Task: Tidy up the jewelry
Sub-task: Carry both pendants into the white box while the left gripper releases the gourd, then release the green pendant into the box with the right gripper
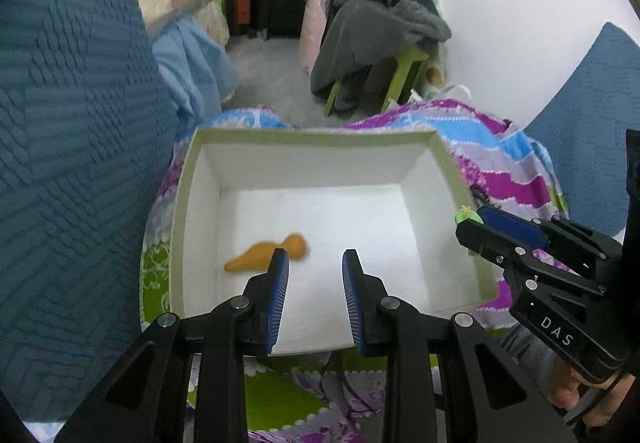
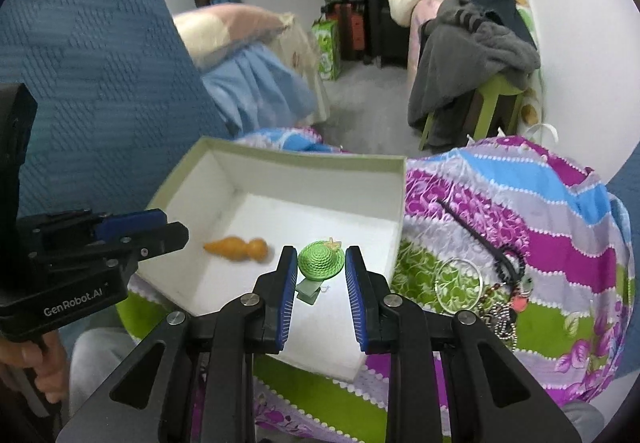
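Two pieces matter at this moment: an orange gourd-shaped ornament that lies on the floor of the white open cardboard box, and a small green woven hat-shaped clip that the right gripper carries between its blue pads. The jaws of this gripper pinch the hat at its brim, over the near part of the box. The left gripper hangs over the same box with its jaws spread and nothing between them; the orange ornament is just beyond its left finger.

To do this step well, I judge the right gripper should go lower before it lets go, so the light clip does not bounce, and it should place the clip apart from the orange piece.

A thin clear bangle, a dark cord and some beaded chains wait right of the right jaws on the striped floral cloth. Their single pieces are tangled and hard to tell apart. The orange ornament is blurred in both views, and the clip's lower part is partly hidden.
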Demonstrator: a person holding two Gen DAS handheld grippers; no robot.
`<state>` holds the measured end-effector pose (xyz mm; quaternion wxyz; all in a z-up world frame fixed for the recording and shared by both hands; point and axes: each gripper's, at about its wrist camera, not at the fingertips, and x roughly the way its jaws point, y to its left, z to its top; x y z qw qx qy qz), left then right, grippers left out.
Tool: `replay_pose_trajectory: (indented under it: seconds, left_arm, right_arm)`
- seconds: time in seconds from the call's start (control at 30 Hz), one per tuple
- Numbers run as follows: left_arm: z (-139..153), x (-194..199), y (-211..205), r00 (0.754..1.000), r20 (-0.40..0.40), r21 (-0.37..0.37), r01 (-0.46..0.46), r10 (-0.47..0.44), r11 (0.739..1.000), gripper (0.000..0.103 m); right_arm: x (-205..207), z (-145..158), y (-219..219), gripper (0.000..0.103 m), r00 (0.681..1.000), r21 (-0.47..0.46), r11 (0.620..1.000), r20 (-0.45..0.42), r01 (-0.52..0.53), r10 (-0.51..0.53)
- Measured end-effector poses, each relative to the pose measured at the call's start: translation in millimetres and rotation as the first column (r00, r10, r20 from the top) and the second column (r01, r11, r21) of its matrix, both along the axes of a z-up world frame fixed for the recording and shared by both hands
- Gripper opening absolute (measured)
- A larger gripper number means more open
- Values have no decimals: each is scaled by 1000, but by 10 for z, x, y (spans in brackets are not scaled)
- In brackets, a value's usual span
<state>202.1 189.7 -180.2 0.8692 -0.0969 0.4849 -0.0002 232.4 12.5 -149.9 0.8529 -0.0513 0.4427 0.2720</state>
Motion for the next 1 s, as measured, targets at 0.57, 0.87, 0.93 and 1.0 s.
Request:
replay_pose_trajectory:
  seconds: [0.57, 0.87, 0.93, 1.0]
  left_arm:
    - [248, -181, -19, 998, 49, -82, -28, 32, 996, 30]
    - [1009, -528, -280, 973, 207, -50, -89, 97, 995, 71]
    - [1138, -590, -343, 968, 229, -51, -98, 107, 994, 77]
    - [1253, -651, -407, 961, 253, -44, -100, 108, 994, 81]
  right_arm:
    - [-78, 242, -82, 36, 999, 68, 997, 24, -43, 42]
    - [-285, 958, -406, 36, 986, 137, 988, 156, -78, 56]
    - [-343, 1100, -499, 36, 982, 148, 986, 182, -82, 55]
    - [-395, 1198, -577, 36, 977, 150, 985, 204, -85, 53]
